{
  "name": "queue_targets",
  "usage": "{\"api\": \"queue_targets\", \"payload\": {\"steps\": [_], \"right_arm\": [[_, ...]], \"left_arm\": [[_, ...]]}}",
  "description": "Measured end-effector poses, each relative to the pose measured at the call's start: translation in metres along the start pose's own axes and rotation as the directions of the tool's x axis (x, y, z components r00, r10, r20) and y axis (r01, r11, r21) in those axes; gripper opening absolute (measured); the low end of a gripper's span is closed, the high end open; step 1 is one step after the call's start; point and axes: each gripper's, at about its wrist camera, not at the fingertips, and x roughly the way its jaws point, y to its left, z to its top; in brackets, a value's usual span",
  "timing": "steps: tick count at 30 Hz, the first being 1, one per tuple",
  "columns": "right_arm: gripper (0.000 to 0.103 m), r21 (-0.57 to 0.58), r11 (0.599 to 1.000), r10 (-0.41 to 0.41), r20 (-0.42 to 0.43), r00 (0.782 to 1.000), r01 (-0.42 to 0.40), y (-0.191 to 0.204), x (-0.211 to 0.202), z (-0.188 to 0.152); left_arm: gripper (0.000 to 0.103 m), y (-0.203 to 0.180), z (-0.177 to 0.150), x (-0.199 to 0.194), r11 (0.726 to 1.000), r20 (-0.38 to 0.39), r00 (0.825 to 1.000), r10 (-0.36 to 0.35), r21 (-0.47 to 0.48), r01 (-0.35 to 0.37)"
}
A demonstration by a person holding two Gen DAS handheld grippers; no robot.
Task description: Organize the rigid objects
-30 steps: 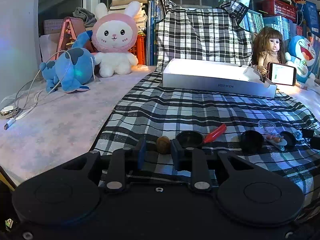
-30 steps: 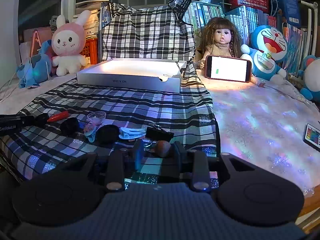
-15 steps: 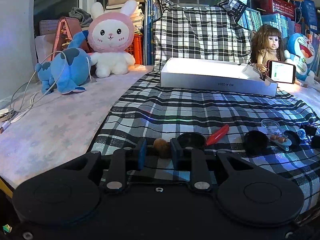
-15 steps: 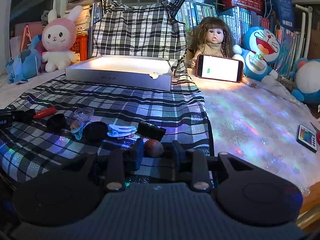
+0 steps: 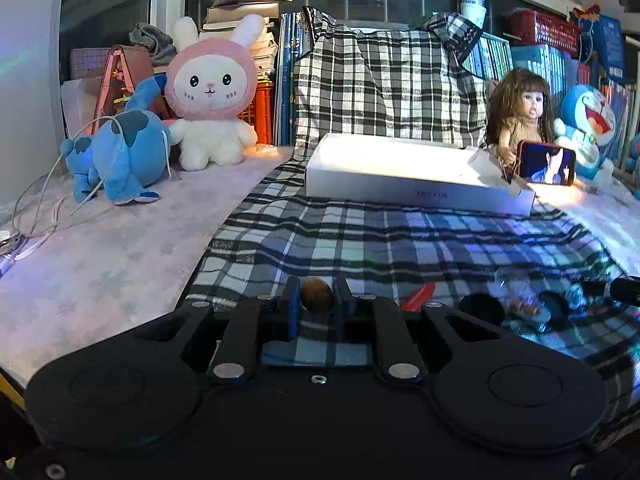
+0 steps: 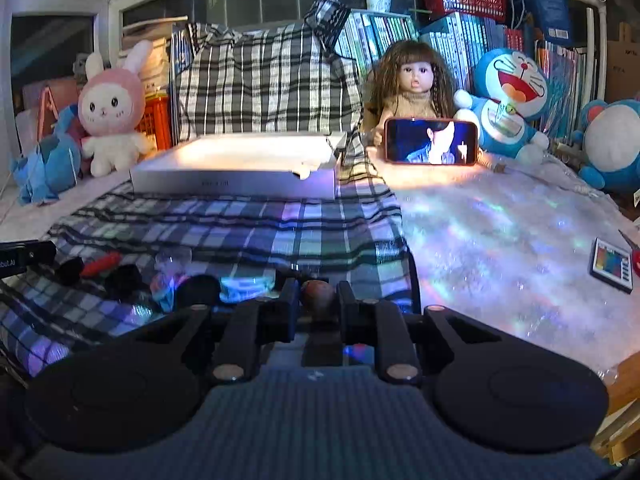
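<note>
My left gripper (image 5: 316, 300) is shut on a small brown walnut (image 5: 317, 299) and holds it above the near edge of the plaid cloth (image 5: 400, 240). My right gripper (image 6: 319, 295) is shut on another brown walnut (image 6: 318, 294), also lifted over the cloth. A white shallow box (image 5: 416, 178) lies open at the far end of the cloth; it also shows in the right wrist view (image 6: 236, 168). Small objects lie on the cloth: a red piece (image 5: 418, 295), black round caps (image 5: 482, 307) and clear bits.
Plush toys stand at the back: a pink rabbit (image 5: 212, 92), a blue one (image 5: 120, 156), a Doraemon (image 6: 508, 104). A doll (image 6: 412, 84) props a lit phone (image 6: 431, 141). A remote (image 6: 612, 264) lies at right. Cables (image 5: 36, 216) lie at left.
Both grippers have closed on their walnuts and lifted them off the cloth, rising slightly. The phone screen changed from white to a dark video picture.
</note>
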Motion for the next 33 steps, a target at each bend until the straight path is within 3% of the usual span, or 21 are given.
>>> {"api": "queue_targets", "payload": {"steps": [12, 33], "right_arm": [[0.024, 0.018, 1.000, 0.018, 0.029, 0.999, -0.018, -0.004, 0.009, 0.025], [0.024, 0.062, 0.994, 0.089, 0.000, 0.996, -0.088, 0.003, 0.068, 0.073]], "left_arm": [[0.016, -0.005, 0.027, 0.012, 0.998, -0.018, 0.998, -0.055, -0.012, 0.055], [0.016, -0.014, 0.083, 0.060, 0.986, -0.029, 0.987, -0.158, -0.067, 0.156]]}}
